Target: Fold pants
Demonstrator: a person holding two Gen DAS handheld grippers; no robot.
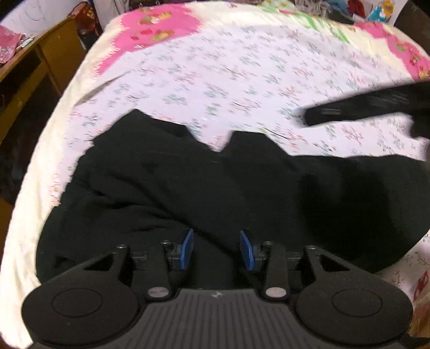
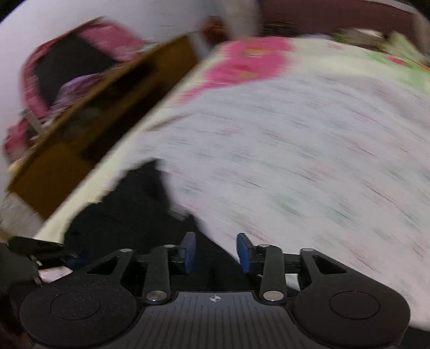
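Observation:
Black pants (image 1: 215, 188) lie crumpled on a floral bedsheet (image 1: 215, 67), filling the near half of the left wrist view. My left gripper (image 1: 217, 248) is open just above the pants, blue pads apart, nothing between them. My right gripper (image 2: 216, 252) is open over the pants' right edge (image 2: 129, 214); this view is motion-blurred. The right gripper also shows in the left wrist view (image 1: 362, 110) as a dark shape above the sheet at the right. The left gripper shows at the lower left of the right wrist view (image 2: 37, 249).
A wooden shelf unit (image 1: 35, 69) stands beside the bed on the left; it also shows in the right wrist view (image 2: 102, 115). Pink patterned bedding (image 1: 156, 29) and clutter (image 1: 362, 8) lie at the far end of the bed.

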